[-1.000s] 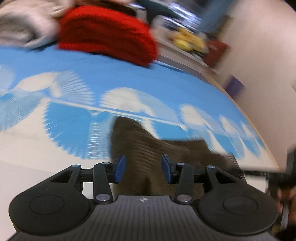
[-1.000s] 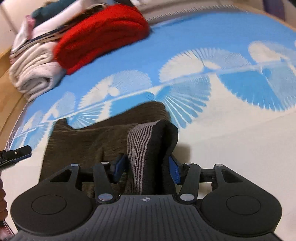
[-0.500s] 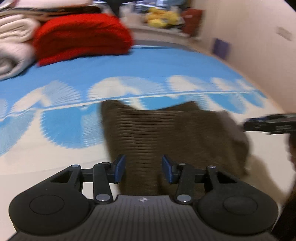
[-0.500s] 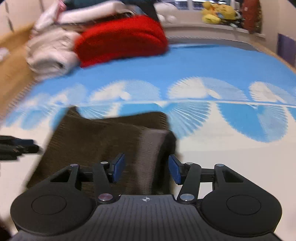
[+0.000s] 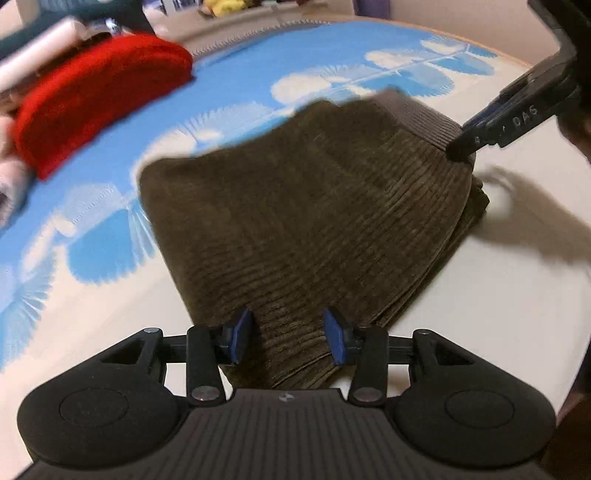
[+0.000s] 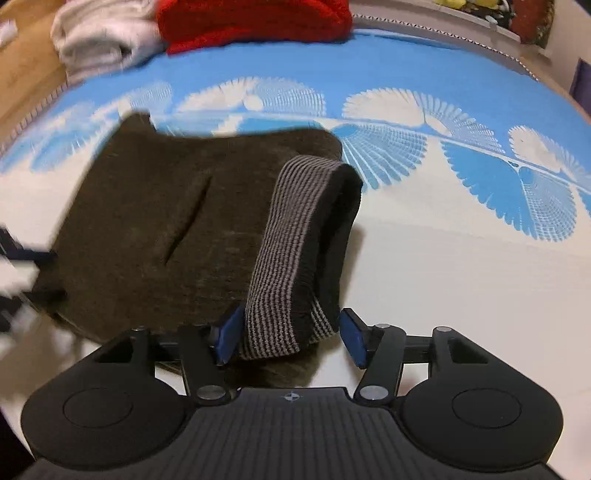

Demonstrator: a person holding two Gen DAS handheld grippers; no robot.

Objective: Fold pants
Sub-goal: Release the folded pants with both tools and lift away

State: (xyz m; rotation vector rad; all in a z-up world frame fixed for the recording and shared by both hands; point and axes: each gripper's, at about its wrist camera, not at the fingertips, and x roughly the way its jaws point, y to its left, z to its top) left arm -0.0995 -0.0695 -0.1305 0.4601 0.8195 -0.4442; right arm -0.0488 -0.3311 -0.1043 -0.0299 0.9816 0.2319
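The dark olive corduroy pants (image 5: 303,221) lie folded into a compact stack on the blue-and-white patterned sheet (image 5: 236,92). My left gripper (image 5: 287,336) is open, its blue pads straddling the near edge of the stack. My right gripper (image 6: 288,338) is open around the striped elastic waistband (image 6: 295,243), which curls up from the pants (image 6: 166,221). In the left wrist view the right gripper (image 5: 476,136) shows at the stack's far right corner.
A folded red knit (image 5: 92,107) and rolled white and grey laundry (image 6: 99,40) lie at the far side of the bed (image 6: 461,295). Yellow plush toys (image 5: 225,5) sit on a ledge beyond. The bed's edge and a wall run along the right.
Both grippers have moved over the pants and tilted down toward them. The stack looks larger and closer in both views. The waistband between my right jaws stands up more.
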